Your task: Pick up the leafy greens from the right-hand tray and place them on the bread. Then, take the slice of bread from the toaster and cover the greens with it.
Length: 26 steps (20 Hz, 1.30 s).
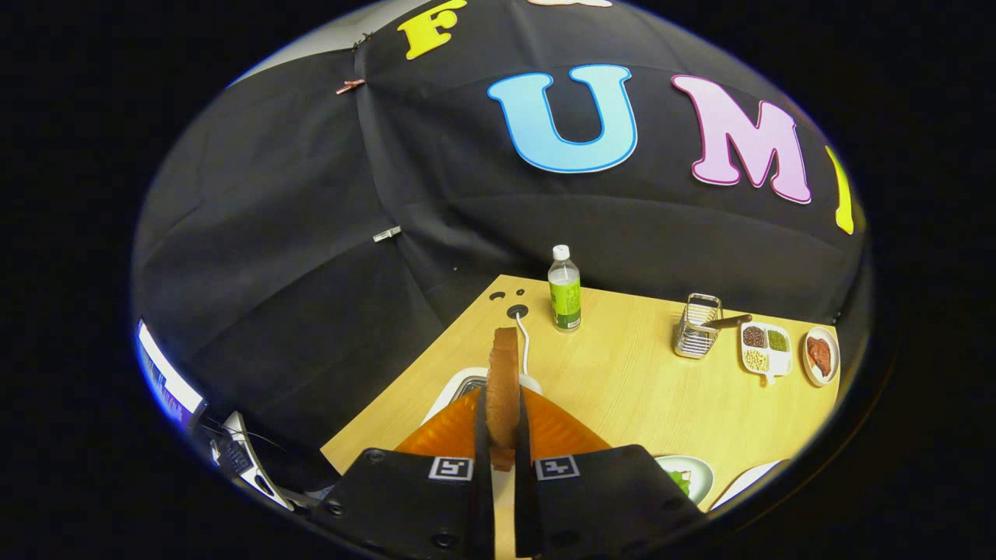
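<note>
Over the wooden table (622,389), fingers (537,435) clamp the bread slice (503,389) edgewise.

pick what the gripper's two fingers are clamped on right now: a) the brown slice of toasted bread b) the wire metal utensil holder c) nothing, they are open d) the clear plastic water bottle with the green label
a: the brown slice of toasted bread stands upright on edge between the fingers of the gripper, both pressing its sides, above the white toaster; the bottle stands well beyond on the wooden table.
</note>
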### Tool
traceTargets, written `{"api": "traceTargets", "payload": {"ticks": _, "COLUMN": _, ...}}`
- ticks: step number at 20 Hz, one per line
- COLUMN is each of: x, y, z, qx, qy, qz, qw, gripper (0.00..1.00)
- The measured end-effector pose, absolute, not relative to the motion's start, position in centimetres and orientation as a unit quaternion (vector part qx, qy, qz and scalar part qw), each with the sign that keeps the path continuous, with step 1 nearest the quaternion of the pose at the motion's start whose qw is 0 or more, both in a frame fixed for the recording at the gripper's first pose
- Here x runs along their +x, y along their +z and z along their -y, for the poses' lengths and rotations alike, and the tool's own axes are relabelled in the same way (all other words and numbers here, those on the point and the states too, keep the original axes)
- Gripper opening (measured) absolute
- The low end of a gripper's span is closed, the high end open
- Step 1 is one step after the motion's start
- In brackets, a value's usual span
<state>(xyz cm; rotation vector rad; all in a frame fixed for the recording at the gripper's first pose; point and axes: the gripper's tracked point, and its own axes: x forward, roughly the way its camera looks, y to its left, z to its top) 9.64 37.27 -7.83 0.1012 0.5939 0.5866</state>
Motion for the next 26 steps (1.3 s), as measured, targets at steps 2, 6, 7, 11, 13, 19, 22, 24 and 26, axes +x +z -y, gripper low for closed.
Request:
{"api": "traceTargets", "payload": {"ticks": 2, "x": 9.5, "y": -7.1, "z": -36.0, "qx": 0.043, "qy": 0.282, "qz": -0.280, "qw": 0.917, "gripper": 0.14}}
{"api": "traceTargets", "payload": {"ticks": 6, "x": 8.9, "y": -7.8, "z": -33.3, "qx": 0.066, "qy": 0.269, "qz": -0.288, "qw": 0.917, "gripper": 0.14}}
{"api": "traceTargets", "payload": {"ticks": 7, "x": 8.9, "y": -8.6, "z": -32.1, "qx": 0.069, "qy": 0.260, "qz": -0.295, "qw": 0.917, "gripper": 0.14}}
{"api": "traceTargets", "payload": {"ticks": 11, "x": 8.5, "y": -11.6, "z": -28.1, "qx": 0.090, "qy": 0.233, "qz": -0.322, "qw": 0.913, "gripper": 0.14}}
{"api": "traceTargets", "payload": {"ticks": 13, "x": 8.3, "y": -13.3, "z": -26.0, "qx": 0.098, "qy": 0.224, "qz": -0.334, "qw": 0.910, "gripper": 0.14}}
{"api": "traceTargets", "payload": {"ticks": 19, "x": 7.7, "y": -17.4, "z": -22.1, "qx": 0.155, "qy": 0.214, "qz": -0.376, "qw": 0.888, "gripper": 0.14}}
{"api": "traceTargets", "payload": {"ticks": 22, "x": 7.4, "y": -19.5, "z": -20.5, "qx": 0.165, "qy": 0.213, "qz": -0.393, "qw": 0.879, "gripper": 0.15}}
{"api": "traceTargets", "payload": {"ticks": 24, "x": 7.1, "y": -20.8, "z": -19.9, "qx": 0.172, "qy": 0.214, "qz": -0.403, "qw": 0.873, "gripper": 0.14}}
{"api": "traceTargets", "payload": {"ticks": 26, "x": 6.5, "y": -22.4, "z": -19.8, "qx": 0.165, "qy": 0.221, "qz": -0.413, "qw": 0.868, "gripper": 0.14}}
